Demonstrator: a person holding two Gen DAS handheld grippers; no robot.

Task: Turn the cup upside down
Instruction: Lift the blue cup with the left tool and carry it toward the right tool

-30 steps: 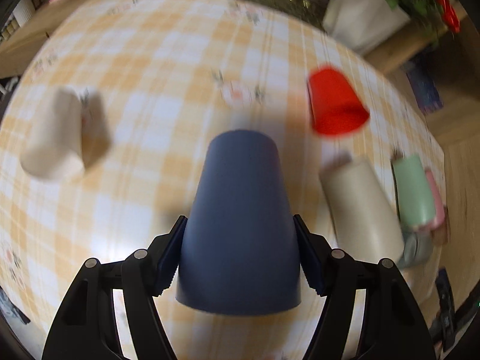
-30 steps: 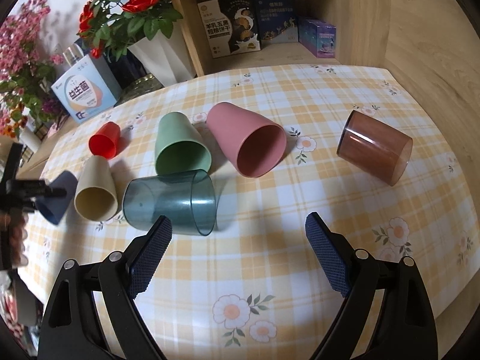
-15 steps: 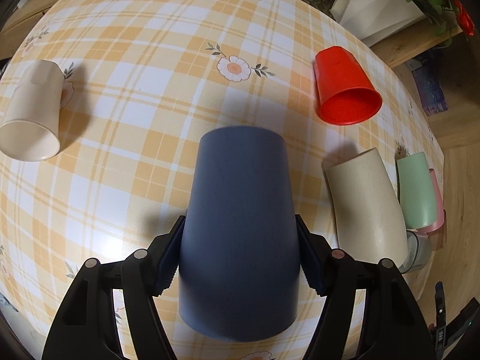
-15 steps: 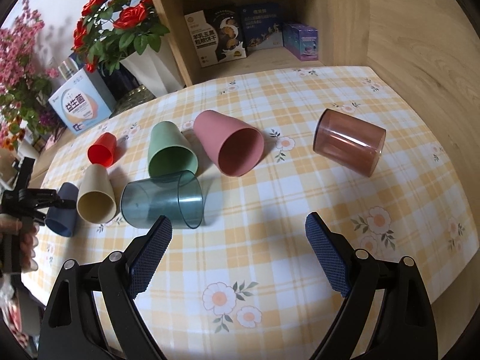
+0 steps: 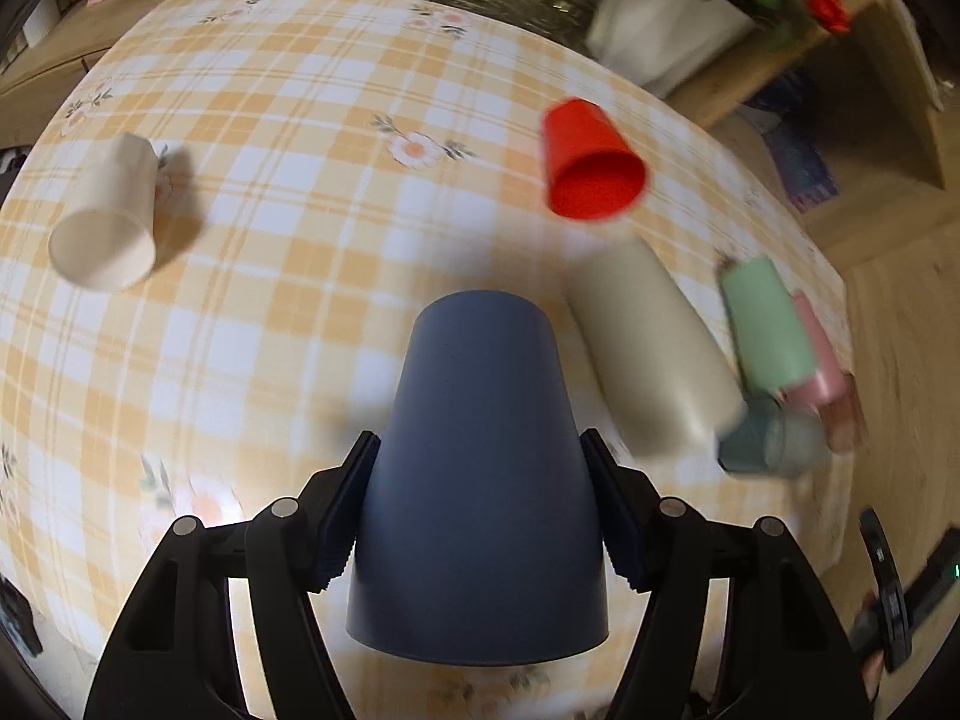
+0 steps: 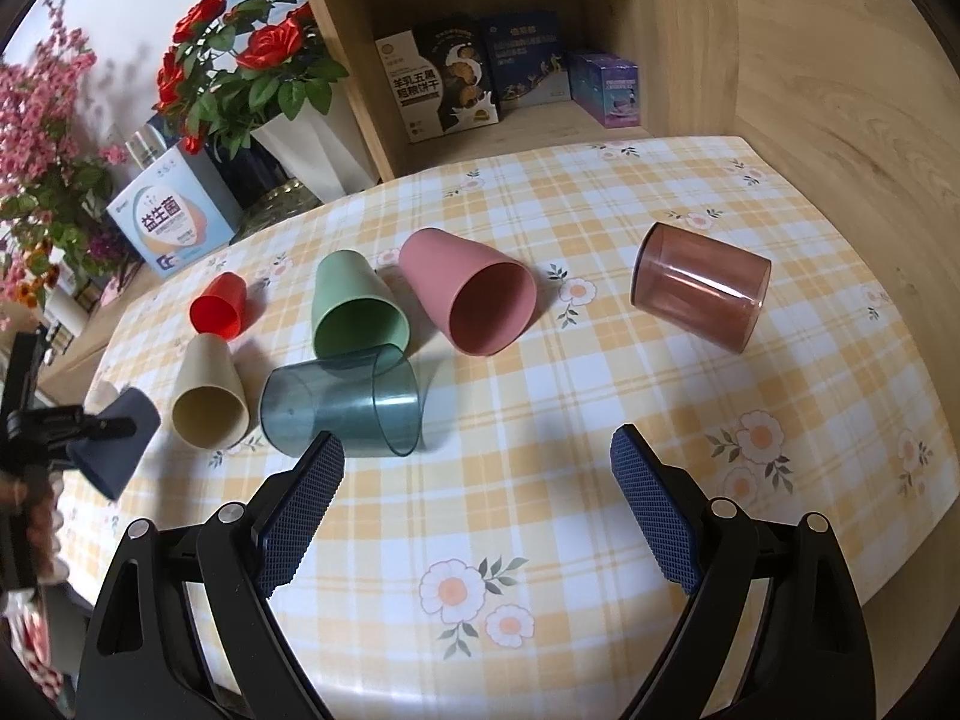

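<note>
My left gripper [image 5: 477,501] is shut on a dark blue cup [image 5: 480,480], its rim toward the camera and its base pointing away, held above the checked tablecloth [image 5: 270,300]. The same cup [image 6: 117,444] and left gripper [image 6: 90,426] show at the far left of the right wrist view, the cup tilted in the air. My right gripper [image 6: 477,510] is open and empty above the cloth near the front edge, close to a teal clear cup [image 6: 342,408].
Cups lie on their sides: white [image 5: 105,228], red [image 5: 591,165], beige [image 5: 648,342], green [image 6: 354,312], pink [image 6: 468,300], brown clear [image 6: 699,285]. A box [image 6: 171,222], flower vase [image 6: 318,138] and wooden shelf [image 6: 510,120] stand at the back.
My left gripper has shifted and tilted with the blue cup, so the cups on the table sit farther ahead in its view. The right gripper has drawn slightly nearer the table.
</note>
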